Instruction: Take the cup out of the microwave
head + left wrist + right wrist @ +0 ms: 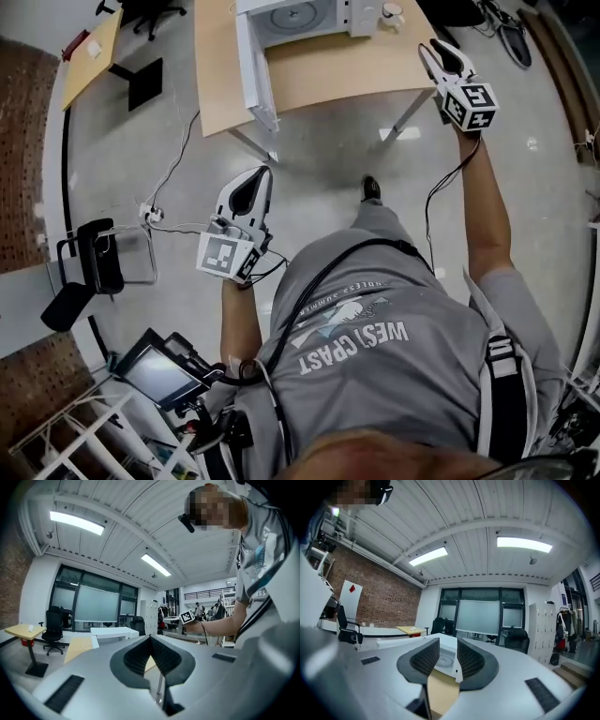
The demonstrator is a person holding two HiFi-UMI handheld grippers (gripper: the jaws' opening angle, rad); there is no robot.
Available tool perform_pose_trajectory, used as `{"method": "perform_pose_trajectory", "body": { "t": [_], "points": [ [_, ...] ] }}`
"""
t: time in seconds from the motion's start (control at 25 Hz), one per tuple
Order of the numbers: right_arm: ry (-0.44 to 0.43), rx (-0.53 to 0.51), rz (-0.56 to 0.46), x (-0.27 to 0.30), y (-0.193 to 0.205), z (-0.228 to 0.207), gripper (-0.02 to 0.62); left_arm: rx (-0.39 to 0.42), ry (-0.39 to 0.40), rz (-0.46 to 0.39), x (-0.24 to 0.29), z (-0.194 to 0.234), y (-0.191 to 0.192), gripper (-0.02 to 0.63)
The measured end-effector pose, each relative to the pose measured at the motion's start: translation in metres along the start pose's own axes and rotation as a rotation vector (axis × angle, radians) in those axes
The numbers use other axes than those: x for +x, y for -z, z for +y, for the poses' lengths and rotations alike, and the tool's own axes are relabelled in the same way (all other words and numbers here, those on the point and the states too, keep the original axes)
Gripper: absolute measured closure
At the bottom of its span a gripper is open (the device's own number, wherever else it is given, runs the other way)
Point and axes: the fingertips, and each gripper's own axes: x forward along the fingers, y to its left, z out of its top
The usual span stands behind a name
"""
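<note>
The white microwave (291, 17) stands on the wooden table (337, 70) with its door (255, 70) swung open toward me; only the turntable (292, 14) shows inside. A small white cup (392, 11) stands on the table just right of the microwave. My right gripper (427, 47) is held over the table's right part, near the cup, slightly open with nothing between its pads. Through that gap, the right gripper view shows the turntable (442, 661). My left gripper (265, 172) hangs low over the floor, short of the table, shut and empty.
A black chair (89, 258) and cables lie on the floor at the left. A second wooden table (94, 47) stands at the far left, and a device with a screen (164, 373) sits at the lower left. The table leg (409, 108) is below my right gripper.
</note>
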Motion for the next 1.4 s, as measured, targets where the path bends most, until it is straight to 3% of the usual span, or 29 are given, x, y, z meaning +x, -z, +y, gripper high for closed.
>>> {"method": "perform_pose_trajectory", "body": {
  "t": [0.32,0.76,1.0,1.04,1.24,1.4],
  "points": [
    [-0.040,-0.009,-0.104,-0.074,-0.066,0.068,0.476,0.012,0.014,-0.032,-0.025,-0.009,-0.002,0.563],
    [-0.085,0.038,-0.169,-0.223,-0.133,0.133,0.476,0.012,0.076,-0.056,-0.066,-0.069,-0.012,0.563],
    [-0.110,-0.014,-0.116,-0.278,-0.122,0.151,0.482,-0.001,0.098,-0.028,-0.059,-0.106,0.003,0.563],
    [-0.106,-0.024,-0.100,-0.288,-0.117,0.151,0.525,-0.009,0.103,-0.021,-0.053,-0.115,0.005,0.563],
    [-0.105,-0.075,-0.063,-0.341,-0.099,0.144,0.543,-0.026,0.162,0.006,-0.027,-0.184,0.014,0.563],
    [-0.064,-0.024,-0.030,-0.393,-0.097,0.126,0.543,-0.028,0.212,0.019,-0.022,-0.242,0.008,0.563]
  ]
}}
